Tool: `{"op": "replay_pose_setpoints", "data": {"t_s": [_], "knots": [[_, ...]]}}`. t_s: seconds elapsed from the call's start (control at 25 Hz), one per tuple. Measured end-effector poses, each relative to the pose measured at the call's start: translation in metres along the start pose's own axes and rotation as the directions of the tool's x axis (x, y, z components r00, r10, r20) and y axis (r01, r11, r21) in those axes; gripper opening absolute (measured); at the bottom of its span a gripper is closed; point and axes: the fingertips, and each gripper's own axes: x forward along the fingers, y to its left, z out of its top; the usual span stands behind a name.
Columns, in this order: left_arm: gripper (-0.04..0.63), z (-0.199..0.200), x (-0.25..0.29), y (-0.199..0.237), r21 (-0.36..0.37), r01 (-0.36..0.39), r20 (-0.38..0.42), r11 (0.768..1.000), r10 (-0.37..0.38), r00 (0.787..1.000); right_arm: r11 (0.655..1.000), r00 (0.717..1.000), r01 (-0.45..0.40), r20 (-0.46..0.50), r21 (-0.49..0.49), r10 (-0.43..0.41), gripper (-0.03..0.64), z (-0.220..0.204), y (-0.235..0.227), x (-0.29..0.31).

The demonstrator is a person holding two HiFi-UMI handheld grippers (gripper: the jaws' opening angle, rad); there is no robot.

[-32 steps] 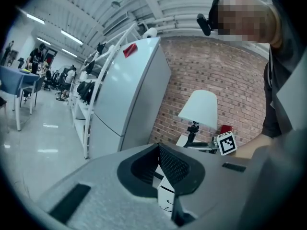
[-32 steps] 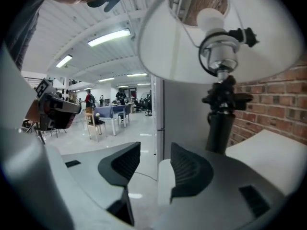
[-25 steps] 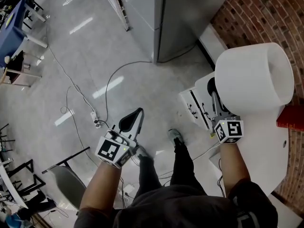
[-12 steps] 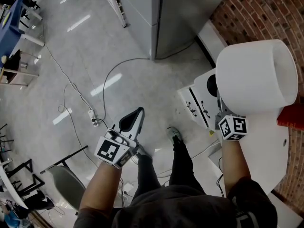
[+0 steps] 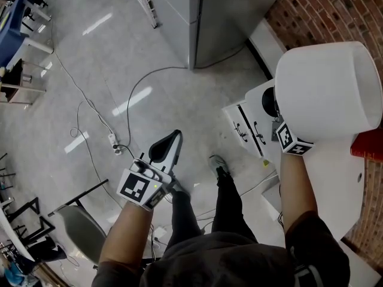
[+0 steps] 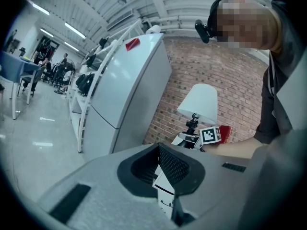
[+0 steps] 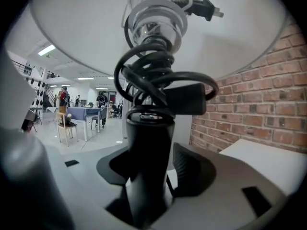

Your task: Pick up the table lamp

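A: Need the right tongs (image 7: 156,174) first.
B: Spread wide, just been opening. Straddling the black stem (image 7: 146,147) of the table lamp (image 5: 326,88), with a gap showing beside the right pad (image 7: 192,169). No squeeze on it.
A: And the lamp itself?
B: Over at the right, upright, above the white tabletop (image 5: 335,187) next to the brick wall (image 5: 296,8). Topped by a big white shade (image 7: 72,35), hiding the tong tips in the head view. Black cord (image 7: 165,83) wound round the stem under it, plug (image 7: 204,7) sticking out near the bulb socket.
A: And the left tongs (image 5: 175,137)?
B: Closed tip to tip, holding nothing. Out over the grey floor (image 5: 108,82), well apart from the lamp, pointing toward the grey fridge (image 5: 224,17).
A: Base sitting on the tabletop or lifted?
B: Can't tell.
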Motion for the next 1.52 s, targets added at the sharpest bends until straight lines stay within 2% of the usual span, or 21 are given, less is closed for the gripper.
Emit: {"op": "replay_pose_setpoints", "data": {"t_s": [0.12,0.2,0.24,0.56,0.84,1.04,1.28,1.52], "knots": [[0.003,-0.005,-0.001,-0.002,-0.002,-0.001,-0.006,1.000,0.001,1.000,0.998,1.000,-0.006,0.006,-0.057,0.007,0.186,0.000,0.003,-0.001],[0.003,-0.007,-0.002,-0.003,-0.004,-0.001,-0.006,1.000,0.001,1.000,0.995,1.000,-0.021,0.000,-0.093,0.021,0.115,0.001,0.008,-0.001],[0.003,-0.008,-0.002,-0.004,-0.005,-0.002,-0.006,1.000,0.002,1.000,0.995,1.000,-0.027,-0.007,-0.098,0.027,0.109,0.001,0.009,-0.001],[0.003,-0.006,-0.008,-0.006,-0.008,-0.009,-0.004,1.000,0.009,1.000,0.991,0.992,-0.095,-0.088,-0.093,0.087,0.103,-0.001,0.016,0.002],[0.003,-0.002,-0.011,-0.012,-0.004,-0.004,0.000,1.000,0.004,1.000,0.996,0.994,-0.075,-0.084,-0.053,0.070,0.101,-0.001,0.008,-0.002],[0.003,0.002,-0.010,-0.015,0.007,-0.005,0.004,1.000,0.005,1.000,0.994,0.994,-0.082,-0.085,-0.079,0.075,0.101,0.003,0.004,-0.008],[0.003,0.021,-0.018,-0.019,0.021,-0.018,0.036,1.000,0.017,0.999,0.989,0.991,-0.117,-0.076,-0.095,0.110,0.101,0.030,0.014,-0.010],[0.003,0.059,-0.040,-0.019,0.048,-0.049,0.082,0.998,0.045,0.996,0.975,0.984,-0.173,-0.061,-0.137,0.166,0.101,0.079,0.039,-0.011]]}}
